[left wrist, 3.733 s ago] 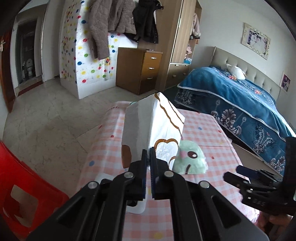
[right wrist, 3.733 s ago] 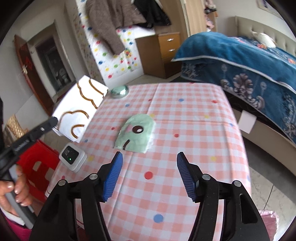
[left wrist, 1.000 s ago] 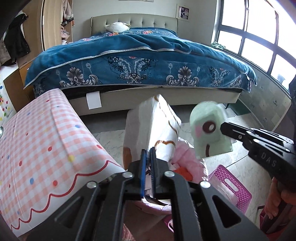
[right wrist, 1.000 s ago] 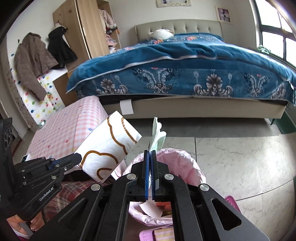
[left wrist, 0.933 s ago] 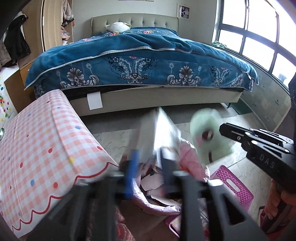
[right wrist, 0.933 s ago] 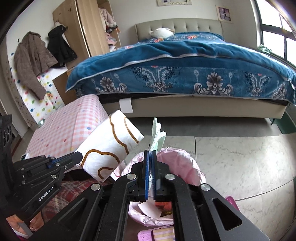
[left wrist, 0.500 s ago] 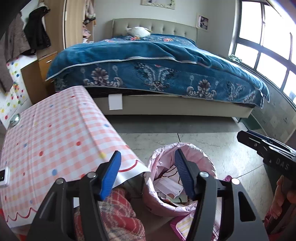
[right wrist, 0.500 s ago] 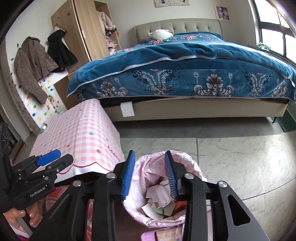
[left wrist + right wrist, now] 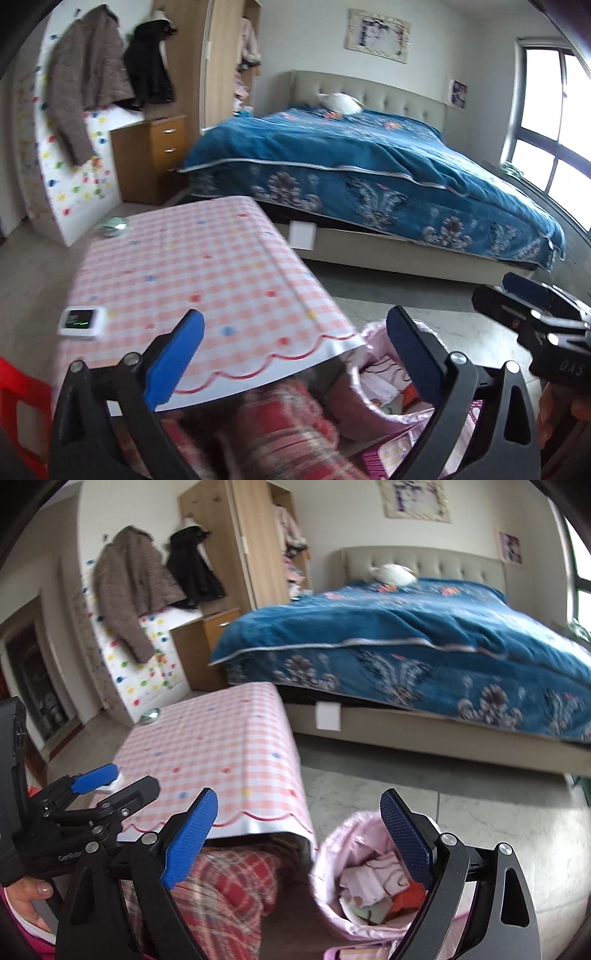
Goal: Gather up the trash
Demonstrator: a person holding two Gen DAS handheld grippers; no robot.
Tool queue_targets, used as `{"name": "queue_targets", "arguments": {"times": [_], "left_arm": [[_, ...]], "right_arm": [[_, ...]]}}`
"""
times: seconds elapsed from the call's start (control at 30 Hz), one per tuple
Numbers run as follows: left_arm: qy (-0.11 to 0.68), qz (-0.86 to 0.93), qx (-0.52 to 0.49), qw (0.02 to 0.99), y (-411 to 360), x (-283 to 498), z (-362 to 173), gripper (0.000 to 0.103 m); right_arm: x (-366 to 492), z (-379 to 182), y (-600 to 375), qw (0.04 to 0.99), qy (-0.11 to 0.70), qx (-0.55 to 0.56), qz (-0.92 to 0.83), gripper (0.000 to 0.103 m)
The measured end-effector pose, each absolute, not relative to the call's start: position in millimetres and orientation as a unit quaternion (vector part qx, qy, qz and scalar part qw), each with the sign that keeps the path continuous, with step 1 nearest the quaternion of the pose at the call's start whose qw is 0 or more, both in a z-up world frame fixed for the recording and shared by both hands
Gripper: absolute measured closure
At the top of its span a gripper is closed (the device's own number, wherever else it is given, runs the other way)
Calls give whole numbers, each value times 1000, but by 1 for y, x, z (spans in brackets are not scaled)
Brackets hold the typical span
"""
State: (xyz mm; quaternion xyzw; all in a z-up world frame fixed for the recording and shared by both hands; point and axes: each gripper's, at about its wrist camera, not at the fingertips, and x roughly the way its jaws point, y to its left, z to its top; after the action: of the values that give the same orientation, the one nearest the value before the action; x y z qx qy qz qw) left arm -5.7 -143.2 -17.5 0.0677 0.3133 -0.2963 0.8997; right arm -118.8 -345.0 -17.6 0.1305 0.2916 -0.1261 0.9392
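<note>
Tools (image 9: 291, 343) (image 9: 299, 830) agape, "DAS" lettering, pink-lined bin (image 9: 354, 886) of trash

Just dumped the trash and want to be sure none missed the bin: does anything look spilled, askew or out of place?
Nothing stands out. The paper scraps sit inside the pink-lined bin, none visible on the floor around it. The checked table holds only a small white device and a shiny round object.

- One desk (image 9: 207, 266) under a pink checked, dotted cloth.
- One pink-lined trash bin (image 9: 332, 853) holding crumpled paper scraps.
- One small white device (image 9: 83, 321) with a dark screen.
- One bed (image 9: 369, 166) with a blue quilt.
- Two hanging jackets: brown (image 9: 83, 74) and black (image 9: 147, 66).
- Two black tongs with blue pads: left (image 9: 291, 354), right (image 9: 299, 838).
</note>
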Motion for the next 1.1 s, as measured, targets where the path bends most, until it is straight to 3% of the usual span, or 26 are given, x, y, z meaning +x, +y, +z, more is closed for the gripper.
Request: {"name": "queue_targets", "arguments": {"times": [0.5,1.1], "left_arm": [[307,-126,32,943,-6,-15,4,7],[319,-54,27,946,45,-18,-5,7]], "right_arm": [[-75,21,-235,952,296,80,-7,12],[-60,8,-177,944,325,54,7,10]]}}
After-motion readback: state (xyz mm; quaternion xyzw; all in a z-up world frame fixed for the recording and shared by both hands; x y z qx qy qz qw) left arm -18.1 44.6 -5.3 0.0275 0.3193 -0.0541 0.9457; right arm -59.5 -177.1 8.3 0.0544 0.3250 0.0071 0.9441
